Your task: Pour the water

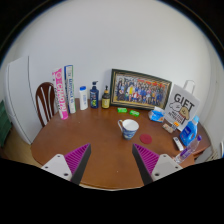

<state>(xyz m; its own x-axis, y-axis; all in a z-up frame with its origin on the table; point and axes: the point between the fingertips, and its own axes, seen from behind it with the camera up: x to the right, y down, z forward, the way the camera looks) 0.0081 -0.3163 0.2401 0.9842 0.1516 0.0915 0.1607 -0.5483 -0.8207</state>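
the claw hangs open and empty above the near part of the round wooden tabletop, its two fingers spread wide with bare wood between the pink pads. nothing is gripped, so the pour looks not yet begun. just ahead of the fingers stands a white mug, set alone in the open, probably as the vessel to receive water. the likely sources stand well beyond it in a row against the wall: a white bottle, a blue bottle and a small dark bottle, beside a framed photo propped upright. which of them holds water i cannot tell, nor whether the mug is empty. a white box marked "gift" leans at the right; the blue things near it are too small to name. a chair shows only partly behind the tabletop.
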